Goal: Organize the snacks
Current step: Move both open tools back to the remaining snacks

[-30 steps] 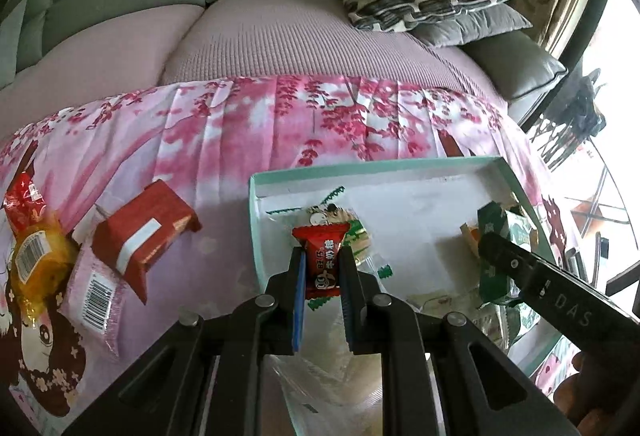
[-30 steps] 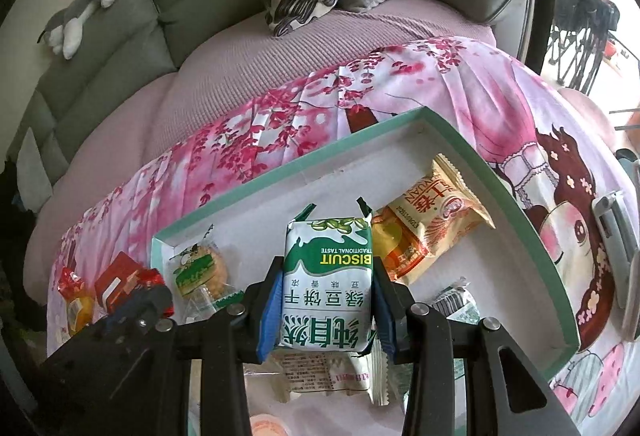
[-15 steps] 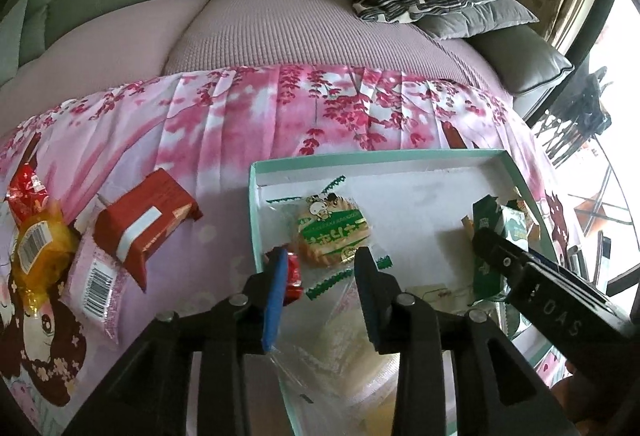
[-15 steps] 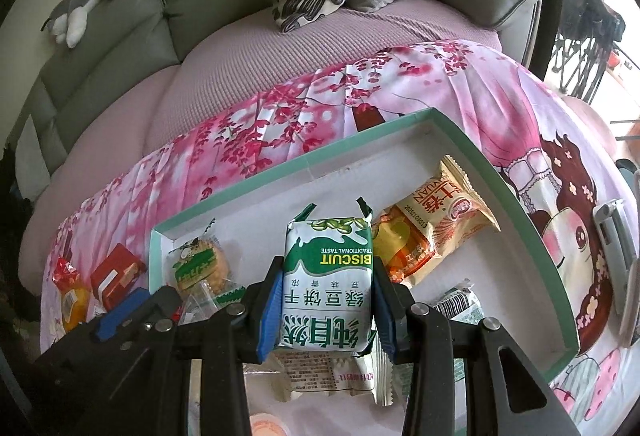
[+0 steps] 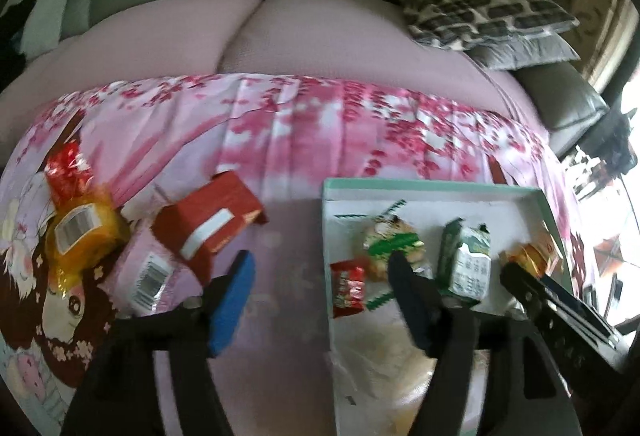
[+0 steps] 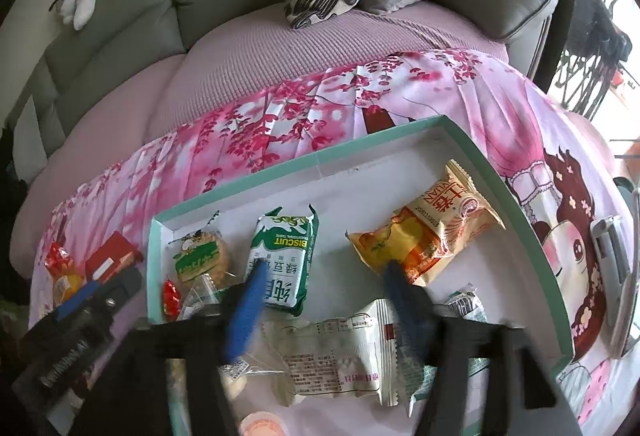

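On the pink blossom-print cloth (image 6: 400, 92) sat a teal-rimmed tray (image 6: 516, 204) with a white floor, and both grippers hung over its near side. The right gripper (image 6: 324, 272) had its 2 blue-padded fingers spread wide with nothing between them; the left finger's tip overlapped the green-and-white biscuit pack (image 6: 286, 256), which lay flat on the tray floor, though contact could not be judged. Just right of that pack lay an orange snack bag (image 6: 436, 224), with the other fingertip at its near edge. A round cookie in a clear wrapper (image 6: 202, 256) lay in the tray's far-left corner, and a small red candy (image 6: 172, 298) rested against the left wall below it. A pale wrapper printed with text (image 6: 332, 356) lay on the near part of the tray.

The left gripper (image 5: 318, 268) was likewise wide apart and empty, straddling the tray's left wall: 1 finger over the cloth, the other inside the tray over the cookie's wrapper. The red candy (image 5: 349, 288) lay between its fingers, just inside the wall and free of both. Outside the tray, well to the left, a red box (image 5: 208, 224) leaned on a pink packet with a barcode (image 5: 144, 272), beside a yellow-orange packet (image 5: 84, 232) and a red foil one (image 5: 68, 172). Motion blur softened the left wrist view
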